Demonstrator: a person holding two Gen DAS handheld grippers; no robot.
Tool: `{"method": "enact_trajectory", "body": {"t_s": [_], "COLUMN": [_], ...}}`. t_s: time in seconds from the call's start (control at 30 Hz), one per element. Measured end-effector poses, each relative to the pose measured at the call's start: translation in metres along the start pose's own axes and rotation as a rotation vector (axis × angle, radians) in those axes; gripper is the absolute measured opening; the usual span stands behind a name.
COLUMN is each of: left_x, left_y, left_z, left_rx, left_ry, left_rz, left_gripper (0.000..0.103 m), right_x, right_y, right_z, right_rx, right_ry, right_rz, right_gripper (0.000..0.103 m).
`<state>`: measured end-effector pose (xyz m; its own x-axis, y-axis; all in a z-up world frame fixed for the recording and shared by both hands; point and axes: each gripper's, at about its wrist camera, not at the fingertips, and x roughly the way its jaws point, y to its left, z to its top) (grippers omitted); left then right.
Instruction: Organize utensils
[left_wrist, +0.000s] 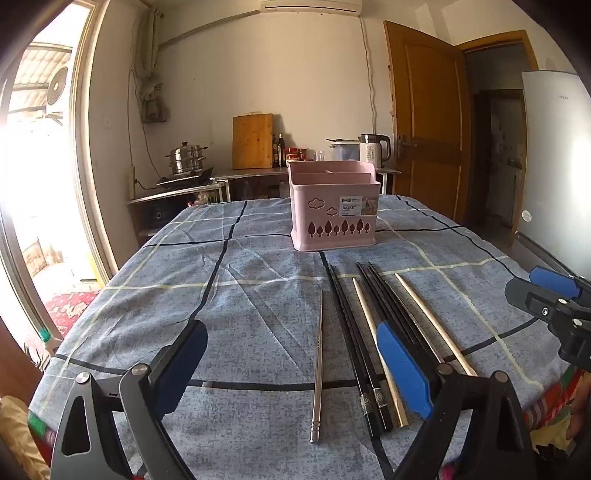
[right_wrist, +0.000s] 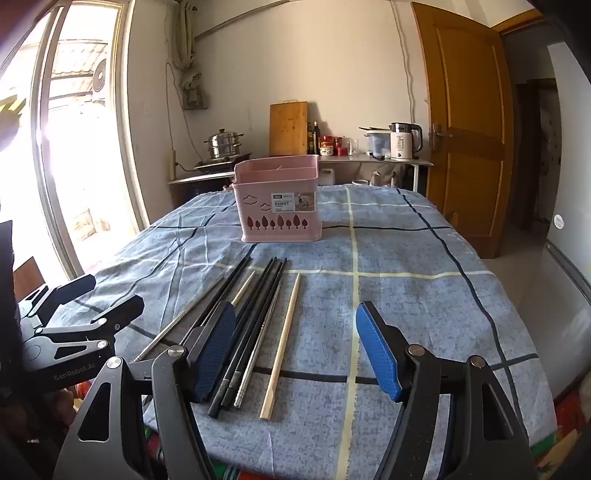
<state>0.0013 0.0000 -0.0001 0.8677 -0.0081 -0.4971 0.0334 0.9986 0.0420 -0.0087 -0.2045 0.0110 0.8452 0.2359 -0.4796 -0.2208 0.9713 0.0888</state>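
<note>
A pink utensil basket (left_wrist: 334, 210) (right_wrist: 279, 205) stands upright on the blue checked tablecloth, its divided top empty as far as I see. In front of it lie several chopsticks side by side: a lone steel one (left_wrist: 318, 369) (right_wrist: 177, 325), black ones (left_wrist: 354, 339) (right_wrist: 255, 295), wooden ones (left_wrist: 432, 321) (right_wrist: 282, 343). My left gripper (left_wrist: 295, 362) hangs open above their near ends, nothing between its fingers. My right gripper (right_wrist: 295, 343) also stands open over the wooden chopstick, holding nothing. Each gripper shows at the edge of the other's view.
The table (right_wrist: 424, 295) ends near the bottom of both views. A fridge (left_wrist: 557, 166) stands close at the right. Behind are a counter with a steamer pot (left_wrist: 186, 158), a cutting board (left_wrist: 253, 140), a kettle (left_wrist: 373, 147), and a wooden door (right_wrist: 469, 122).
</note>
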Motion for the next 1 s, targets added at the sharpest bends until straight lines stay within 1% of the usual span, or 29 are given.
{"method": "enact_trajectory", "body": {"t_s": [0.27,0.3,0.37,1.0], "left_x": [0.005,-0.003,-0.005,-0.005], "left_y": [0.000,0.001,-0.001,-0.002], "left_z": [0.004,0.001,0.000,-0.001], "left_rx": [0.009,0.006,0.001,-0.001], "left_ry": [-0.013,-0.018,-0.023,-0.019], "left_rz": [-0.002,-0.003,-0.001,-0.006], "left_gripper": [0.094,0.094,0.094,0.094], "right_x": [0.000,-0.001,-0.002,-0.003], "right_y": [0.001,0.000,-0.001,0.000], "right_z": [-0.001,0.000,0.000,0.001], "right_rx": [-0.002,-0.001,0.003,0.006], "right_ry": [0.008,0.008,0.008,0.005], "right_rz": [0.004,0.004,0.004,0.002], "right_gripper": [0.068,0.068,0.068,0.068]}}
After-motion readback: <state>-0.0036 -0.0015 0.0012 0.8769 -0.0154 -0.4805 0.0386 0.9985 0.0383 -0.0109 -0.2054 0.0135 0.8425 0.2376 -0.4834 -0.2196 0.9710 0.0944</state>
